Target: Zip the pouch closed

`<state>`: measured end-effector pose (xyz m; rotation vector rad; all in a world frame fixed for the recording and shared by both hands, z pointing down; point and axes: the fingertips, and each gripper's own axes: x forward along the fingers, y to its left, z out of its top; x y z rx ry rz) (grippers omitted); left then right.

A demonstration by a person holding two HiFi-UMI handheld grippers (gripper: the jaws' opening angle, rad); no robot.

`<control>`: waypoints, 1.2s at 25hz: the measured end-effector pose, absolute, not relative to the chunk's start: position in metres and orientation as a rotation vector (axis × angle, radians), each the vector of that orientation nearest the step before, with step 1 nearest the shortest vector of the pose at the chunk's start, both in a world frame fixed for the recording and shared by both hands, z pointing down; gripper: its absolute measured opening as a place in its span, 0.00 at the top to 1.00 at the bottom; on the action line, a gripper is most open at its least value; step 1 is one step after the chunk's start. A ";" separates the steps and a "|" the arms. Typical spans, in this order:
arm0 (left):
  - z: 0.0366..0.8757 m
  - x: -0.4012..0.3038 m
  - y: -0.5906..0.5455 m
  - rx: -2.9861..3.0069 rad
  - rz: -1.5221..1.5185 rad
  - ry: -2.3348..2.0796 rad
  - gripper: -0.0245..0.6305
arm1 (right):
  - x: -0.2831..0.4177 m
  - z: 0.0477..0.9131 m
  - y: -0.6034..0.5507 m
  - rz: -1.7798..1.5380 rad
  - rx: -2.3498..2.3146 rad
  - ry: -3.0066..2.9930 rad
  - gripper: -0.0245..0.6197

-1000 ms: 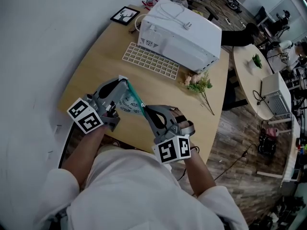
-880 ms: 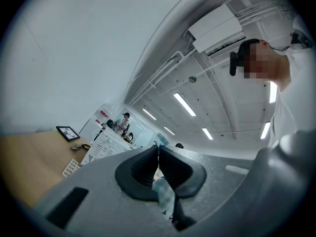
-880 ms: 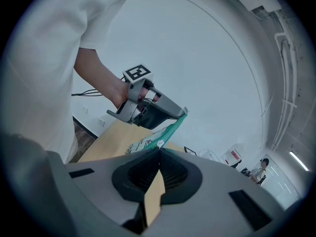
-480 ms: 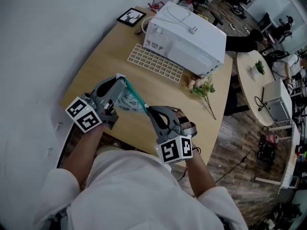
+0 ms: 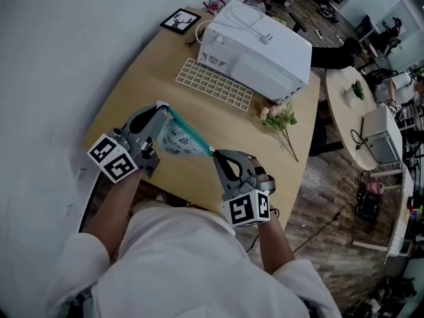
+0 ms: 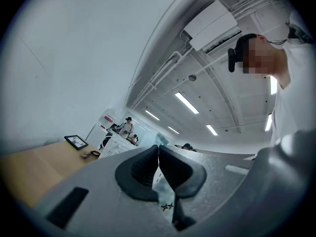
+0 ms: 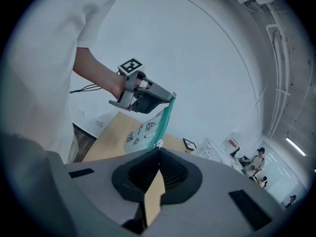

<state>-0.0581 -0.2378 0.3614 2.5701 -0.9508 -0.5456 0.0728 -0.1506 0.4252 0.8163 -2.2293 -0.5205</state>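
A pale pouch (image 5: 173, 142) with dark prints and a teal zipper (image 5: 189, 133) hangs stretched between my two grippers, above the near edge of the wooden table (image 5: 146, 71). My left gripper (image 5: 161, 106) is shut on the pouch's far corner; its fabric (image 6: 161, 191) shows pinched between the pads of the left gripper (image 6: 158, 149). My right gripper (image 5: 213, 153) is shut on the zipper pull (image 7: 158, 143) at the near end of the teal zipper line. In the right gripper view the pouch (image 7: 143, 130) runs from my right gripper (image 7: 158, 151) up to the left gripper (image 7: 170, 97).
A white boxy appliance (image 5: 255, 45) stands at the table's far side, with a white keyboard (image 5: 213, 85) in front of it. A flower sprig (image 5: 278, 118) lies to the right, a framed picture (image 5: 180, 20) at the far corner. A round table (image 5: 348, 121) stands beyond.
My right gripper has drawn away from the left one, toward the near right, and the stretch of teal zipper between them has grown longer. The left gripper shifted slightly left.
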 end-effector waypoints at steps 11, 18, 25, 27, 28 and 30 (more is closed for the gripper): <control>0.373 -0.046 -0.227 2.591 -0.475 -0.879 0.94 | 0.081 0.437 -0.132 -0.377 0.880 -2.252 0.96; 0.388 -0.030 -0.218 2.564 -0.450 -0.809 0.94 | 0.103 0.446 -0.131 -0.175 1.046 -2.266 0.95; 0.385 -0.011 -0.213 2.601 -0.402 -0.726 0.94 | 0.115 0.453 -0.123 -0.091 1.153 -2.244 0.95; 0.383 -0.008 -0.209 2.599 -0.405 -0.705 0.94 | 0.118 0.451 -0.120 -0.080 1.178 -2.238 0.95; 0.382 -0.006 -0.207 2.599 -0.405 -0.694 0.94 | 0.120 0.451 -0.118 -0.072 1.193 -2.234 0.95; 0.381 -0.002 -0.202 2.605 -0.396 -0.669 0.94 | 0.122 0.453 -0.113 -0.044 1.225 -2.234 0.95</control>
